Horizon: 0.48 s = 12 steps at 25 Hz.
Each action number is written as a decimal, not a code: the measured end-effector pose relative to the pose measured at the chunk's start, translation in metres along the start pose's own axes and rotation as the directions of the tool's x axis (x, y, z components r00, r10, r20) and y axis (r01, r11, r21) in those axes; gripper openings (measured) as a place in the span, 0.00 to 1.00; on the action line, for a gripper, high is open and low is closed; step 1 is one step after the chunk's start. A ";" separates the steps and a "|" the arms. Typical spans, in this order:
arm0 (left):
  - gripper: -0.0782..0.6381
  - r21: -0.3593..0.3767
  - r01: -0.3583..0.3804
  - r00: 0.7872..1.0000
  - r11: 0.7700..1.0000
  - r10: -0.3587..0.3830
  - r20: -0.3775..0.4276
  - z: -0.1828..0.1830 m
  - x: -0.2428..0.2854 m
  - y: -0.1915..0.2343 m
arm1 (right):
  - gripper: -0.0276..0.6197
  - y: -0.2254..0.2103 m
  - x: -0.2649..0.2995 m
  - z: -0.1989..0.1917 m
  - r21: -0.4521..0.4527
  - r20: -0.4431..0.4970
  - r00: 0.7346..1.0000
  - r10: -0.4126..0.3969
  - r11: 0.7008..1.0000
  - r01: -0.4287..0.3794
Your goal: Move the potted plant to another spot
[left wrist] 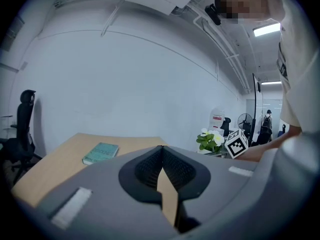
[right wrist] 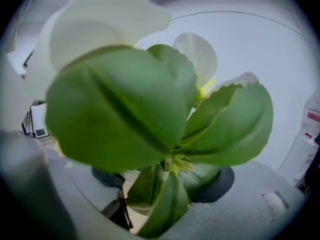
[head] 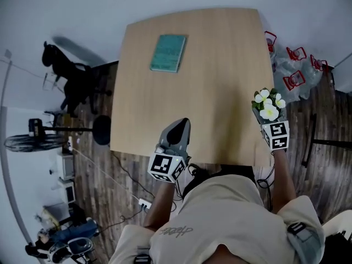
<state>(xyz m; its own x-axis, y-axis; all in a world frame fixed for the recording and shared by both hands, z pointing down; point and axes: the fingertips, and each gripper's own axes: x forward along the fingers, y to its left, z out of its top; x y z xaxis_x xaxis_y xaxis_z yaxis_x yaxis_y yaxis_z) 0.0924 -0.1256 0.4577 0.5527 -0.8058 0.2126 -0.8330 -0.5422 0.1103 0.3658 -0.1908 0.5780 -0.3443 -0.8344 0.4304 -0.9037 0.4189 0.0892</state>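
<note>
Leaves and white flowers of the potted plant (right wrist: 150, 99) fill the right gripper view. Right gripper (right wrist: 167, 181) grips its pot between widely spread jaws, at the right edge of the table (head: 209, 92). Left gripper (left wrist: 162, 151), well to the left of the plant over the table's near edge: jaws closed together, nothing between them. Green book (head: 168, 52) lies flat, far ahead of it.

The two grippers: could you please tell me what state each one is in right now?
Left gripper: closed, empty.
Right gripper: closed on the potted plant, holding it.
</note>
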 end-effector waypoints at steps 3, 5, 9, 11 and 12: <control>0.14 -0.005 -0.038 0.999 0.999 0.038 0.026 0.000 -0.032 0.018 | 0.57 0.027 -0.009 0.012 -0.019 0.006 1.000 0.011 1.000 -0.011; 0.14 -0.018 -0.066 0.997 0.998 0.066 0.034 -0.003 -0.057 0.032 | 0.57 0.048 -0.014 0.022 -0.038 0.011 1.000 0.020 0.999 -0.020; 0.14 -0.048 -0.128 0.991 0.991 0.130 0.040 -0.014 -0.109 0.062 | 0.57 0.086 -0.022 0.039 -0.062 0.018 0.999 0.037 0.997 -0.036; 0.14 -0.061 -0.162 0.985 0.985 0.165 0.050 -0.016 -0.133 0.077 | 0.57 0.105 -0.023 0.048 -0.069 0.027 0.998 0.050 0.996 -0.048; 0.14 -0.067 -0.177 0.982 0.982 0.181 0.058 -0.017 -0.144 0.084 | 0.57 0.115 -0.024 0.052 -0.074 0.032 0.998 0.057 0.996 -0.055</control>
<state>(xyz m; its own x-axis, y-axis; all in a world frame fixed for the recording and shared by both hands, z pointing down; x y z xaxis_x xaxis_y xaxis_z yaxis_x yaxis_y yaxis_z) -0.0575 -0.0509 0.4527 0.3936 -0.9031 0.1721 -0.9175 -0.3740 0.1356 0.2566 -0.1411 0.5315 -0.4035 -0.8200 0.4059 -0.8620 0.4894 0.1318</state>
